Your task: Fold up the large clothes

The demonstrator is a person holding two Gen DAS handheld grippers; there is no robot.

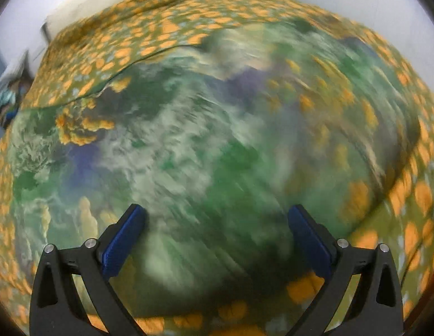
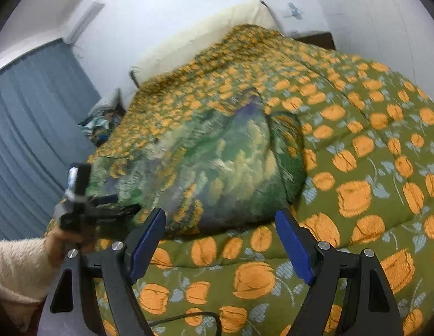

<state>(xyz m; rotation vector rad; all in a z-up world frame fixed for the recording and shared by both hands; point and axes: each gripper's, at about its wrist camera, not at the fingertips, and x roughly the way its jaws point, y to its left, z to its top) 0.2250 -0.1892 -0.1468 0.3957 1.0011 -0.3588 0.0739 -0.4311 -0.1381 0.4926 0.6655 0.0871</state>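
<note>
A large garment [image 2: 217, 162] printed in green, cream and purple lies folded in a thick pile on the bed. In the left wrist view the garment [image 1: 189, 140] fills the blurred middle. My left gripper [image 1: 217, 210] hangs open just above it, nothing between its blue pads. In the right wrist view that left gripper [image 2: 113, 204] is at the pile's left edge, held by a hand in a cream fuzzy sleeve [image 2: 18, 268]. My right gripper [image 2: 220, 212] stands open at the pile's near edge, with no cloth between its fingers.
A green bedspread with orange tulips [image 2: 357, 140] covers the bed under the garment. A cream pillow [image 2: 203, 33] lies at the far end by the white wall. A blue curtain [image 2: 29, 112] hangs at the left. A black cable [image 2: 189, 315] lies on the near bedspread.
</note>
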